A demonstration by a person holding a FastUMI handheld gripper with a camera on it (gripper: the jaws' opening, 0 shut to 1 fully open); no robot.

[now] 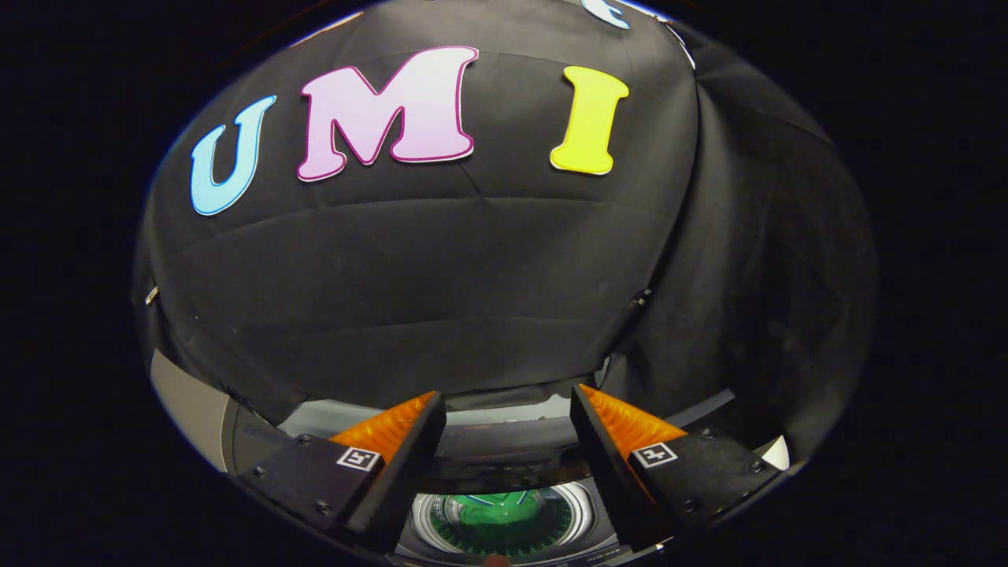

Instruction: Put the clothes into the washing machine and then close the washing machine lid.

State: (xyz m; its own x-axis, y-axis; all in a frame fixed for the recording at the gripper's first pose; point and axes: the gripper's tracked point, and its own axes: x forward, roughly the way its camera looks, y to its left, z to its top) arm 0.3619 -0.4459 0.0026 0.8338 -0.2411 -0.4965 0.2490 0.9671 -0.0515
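My gripper (508, 409) hangs with its fingers apart and empty above the washing machine (504, 524). At six o'clock between them, green clothes (504, 516) lie in the drum. The lid, likely light and stiff, I'd take by its front edge.

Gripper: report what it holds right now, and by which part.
Nothing is held. The gripper is open, fingers apart with only air between them, above the washing machine drum, where green clothing lies.
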